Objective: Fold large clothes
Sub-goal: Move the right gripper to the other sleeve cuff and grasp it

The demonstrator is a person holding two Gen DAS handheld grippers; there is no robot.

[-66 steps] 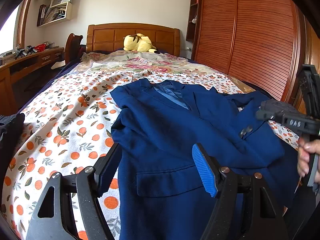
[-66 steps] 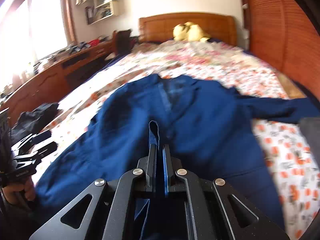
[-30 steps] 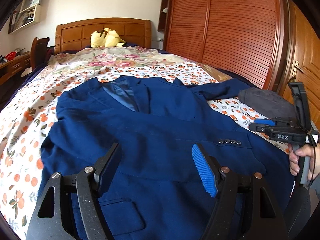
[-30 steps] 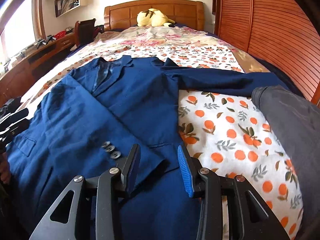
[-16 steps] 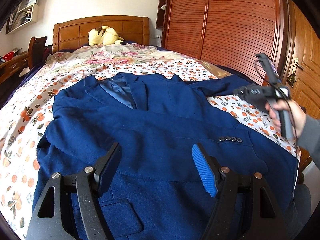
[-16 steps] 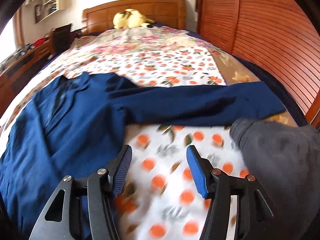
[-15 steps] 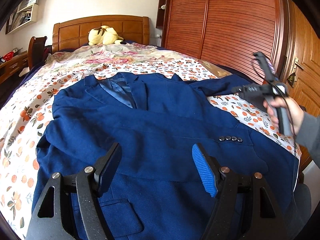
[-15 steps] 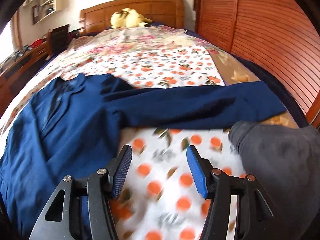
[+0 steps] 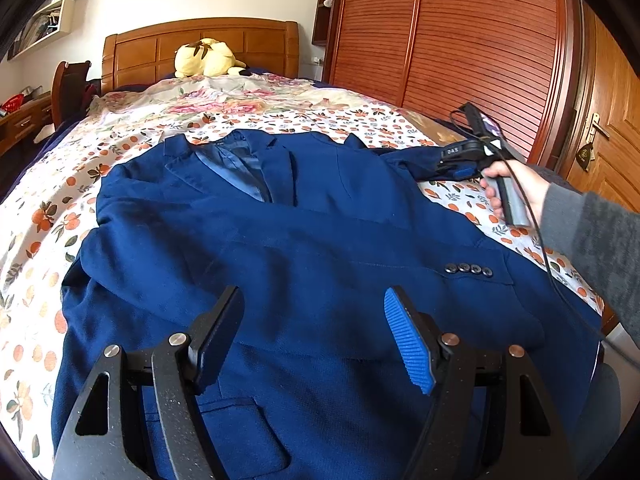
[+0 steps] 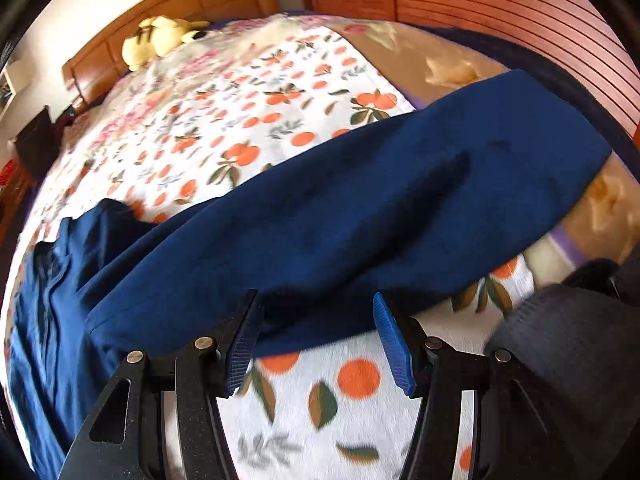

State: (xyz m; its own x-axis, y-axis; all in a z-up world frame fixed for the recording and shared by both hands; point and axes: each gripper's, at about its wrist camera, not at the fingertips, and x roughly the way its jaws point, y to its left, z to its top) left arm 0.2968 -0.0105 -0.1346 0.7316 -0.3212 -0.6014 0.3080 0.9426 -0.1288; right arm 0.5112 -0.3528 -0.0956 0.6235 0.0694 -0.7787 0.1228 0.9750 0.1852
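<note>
A navy blue suit jacket (image 9: 304,248) lies face up on the bed, collar toward the headboard, one sleeve folded across its front with cuff buttons (image 9: 468,269) showing. My left gripper (image 9: 316,336) is open and empty above the jacket's lower front. The other sleeve (image 10: 360,208) stretches sideways over the bedspread toward the bed's right edge. My right gripper (image 10: 316,344) is open, its jaws just at the near edge of that sleeve. It also shows in the left wrist view (image 9: 464,160), held by a hand over the sleeve.
The bed has an orange-print bedspread (image 9: 60,200) and a wooden headboard (image 9: 200,48) with a yellow plush toy (image 9: 206,58). A slatted wooden wardrobe (image 9: 460,48) runs along the right. A dark grey garment (image 10: 568,360) lies at the right edge.
My right gripper let go of the folded sleeve, then moved forward and right to the outstretched sleeve, now close at its edge. My left gripper has barely moved.
</note>
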